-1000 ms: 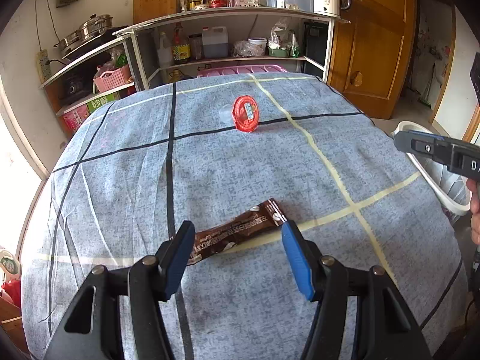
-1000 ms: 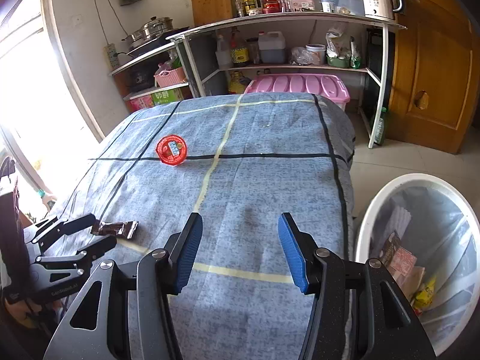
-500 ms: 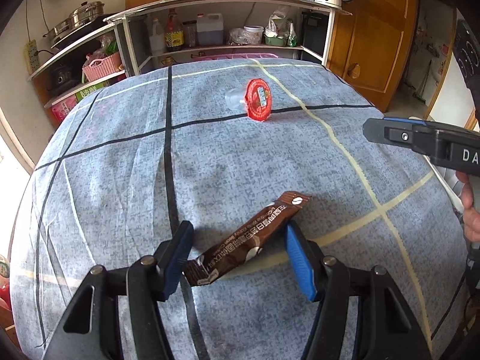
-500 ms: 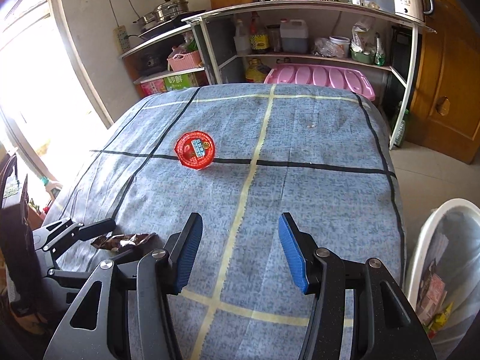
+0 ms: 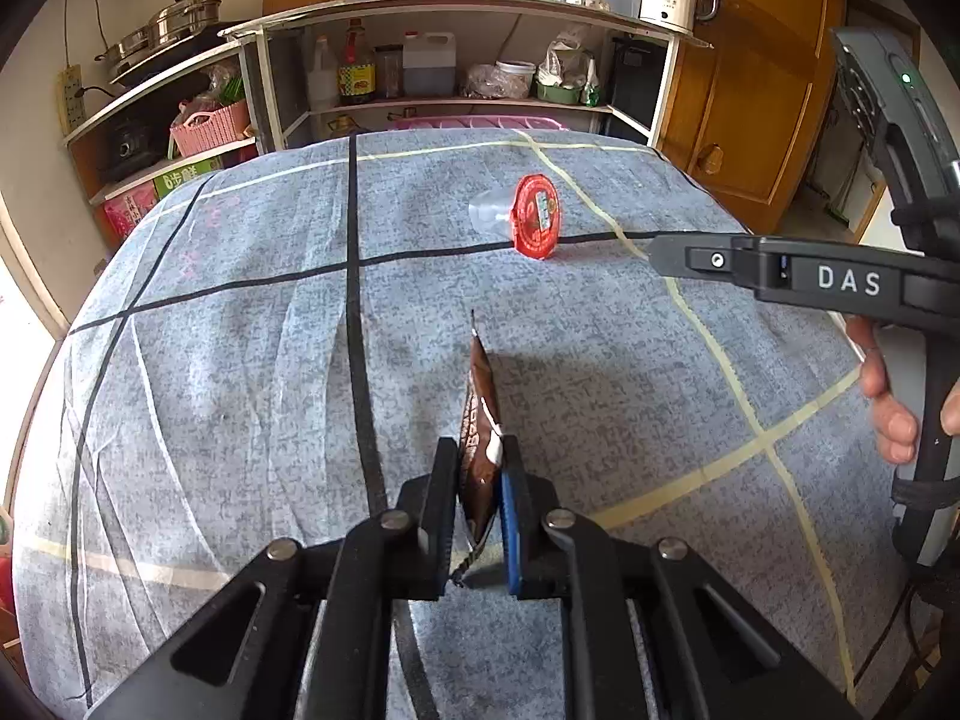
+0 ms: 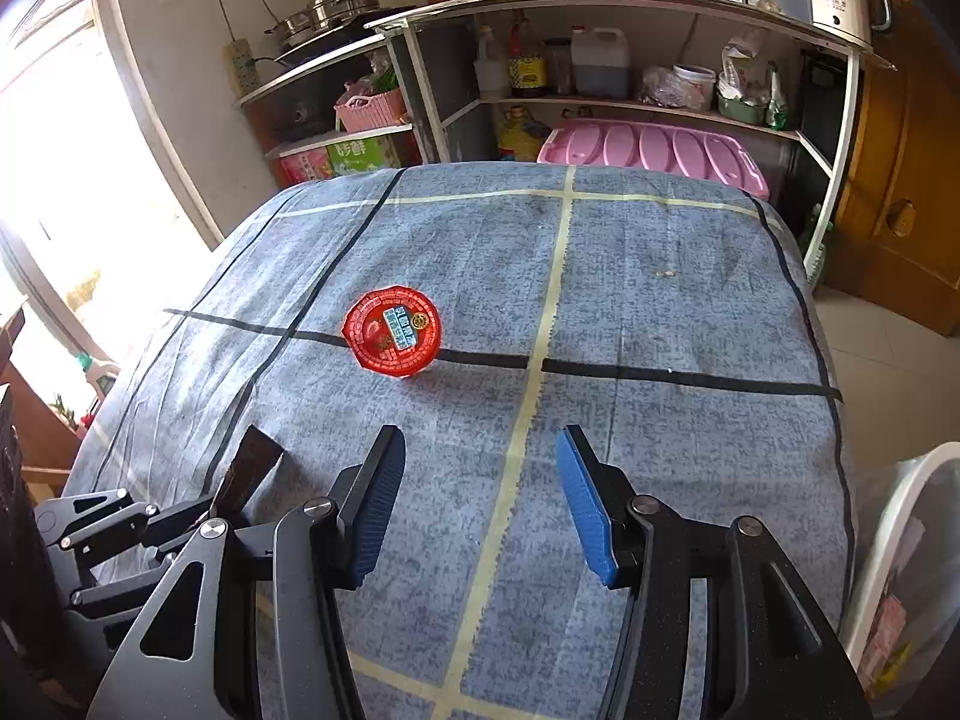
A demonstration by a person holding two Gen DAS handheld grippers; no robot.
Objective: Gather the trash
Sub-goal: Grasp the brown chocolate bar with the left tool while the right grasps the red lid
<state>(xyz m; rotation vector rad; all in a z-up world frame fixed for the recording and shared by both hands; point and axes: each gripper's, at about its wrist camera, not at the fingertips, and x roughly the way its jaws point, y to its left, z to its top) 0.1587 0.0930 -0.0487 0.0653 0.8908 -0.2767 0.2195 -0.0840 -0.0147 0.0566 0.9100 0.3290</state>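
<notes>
Brown wrapper stands on edge at lower centre, clamped in the left claw. Right claw gapes empty above the counter.

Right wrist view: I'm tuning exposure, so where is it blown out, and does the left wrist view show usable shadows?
Right wrist view: window at left washed out white, tablecloth evenly lit. Left wrist view: brown wrapper casts a soft shadow rightward; shelf lines bow from fisheye.

Bare cloth around red-lidded cup
</notes>
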